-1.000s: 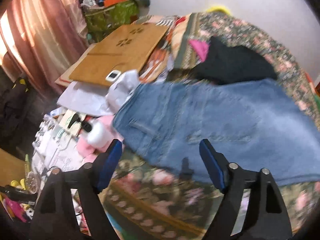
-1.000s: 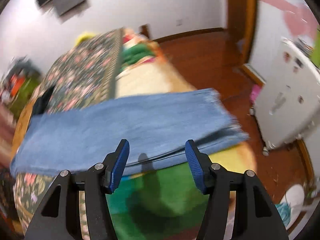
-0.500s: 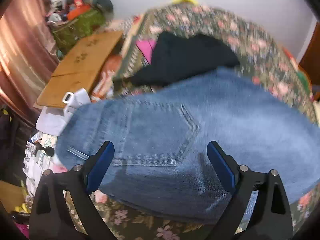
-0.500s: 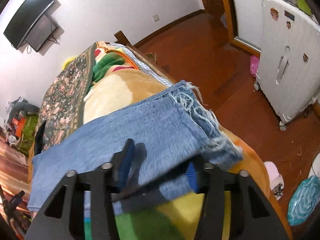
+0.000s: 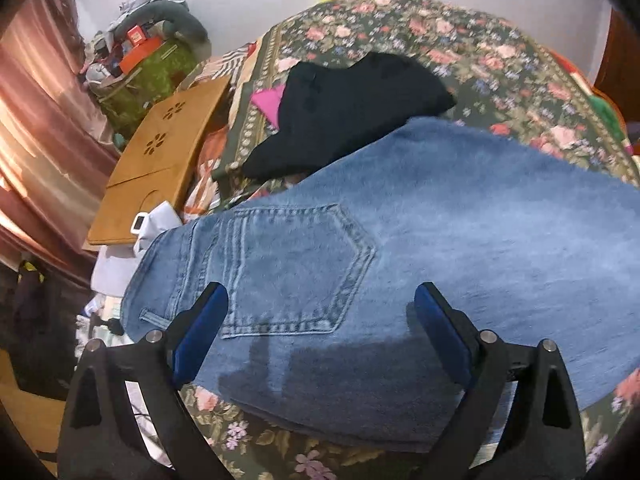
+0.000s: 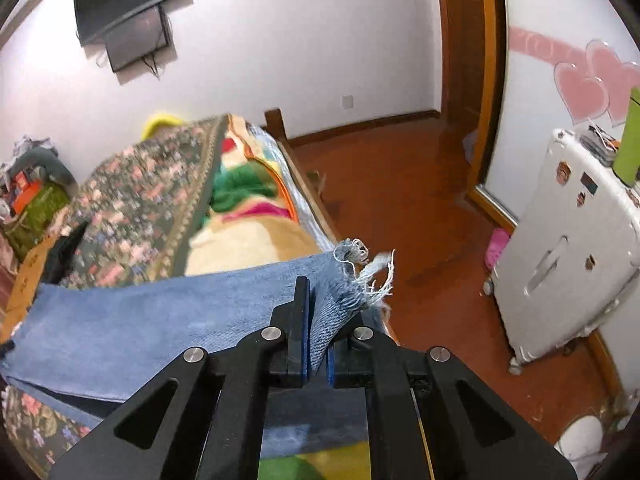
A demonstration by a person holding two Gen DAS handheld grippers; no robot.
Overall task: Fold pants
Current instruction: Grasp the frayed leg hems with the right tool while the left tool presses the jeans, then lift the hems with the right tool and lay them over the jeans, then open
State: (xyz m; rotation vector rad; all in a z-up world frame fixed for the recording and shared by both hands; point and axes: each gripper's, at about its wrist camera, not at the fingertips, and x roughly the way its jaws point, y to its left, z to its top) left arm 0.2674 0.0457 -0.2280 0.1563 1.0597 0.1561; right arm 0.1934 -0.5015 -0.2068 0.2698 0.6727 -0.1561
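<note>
Frayed jeans point(image 6: 160, 320) hem in right gripper point(image 6: 316, 344) (pinched).

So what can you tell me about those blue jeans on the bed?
The jeans are light blue denim, lying flat across a flowery blanket. One back pocket faces up near the waist. The leg end is frayed with loose white threads. The right gripper is pinching that end, while the left gripper is open over the pocket.

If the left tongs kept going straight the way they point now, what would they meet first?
Most likely the jeans, around the back pocket lying between the open left tongs; depth is hard to judge.
</note>
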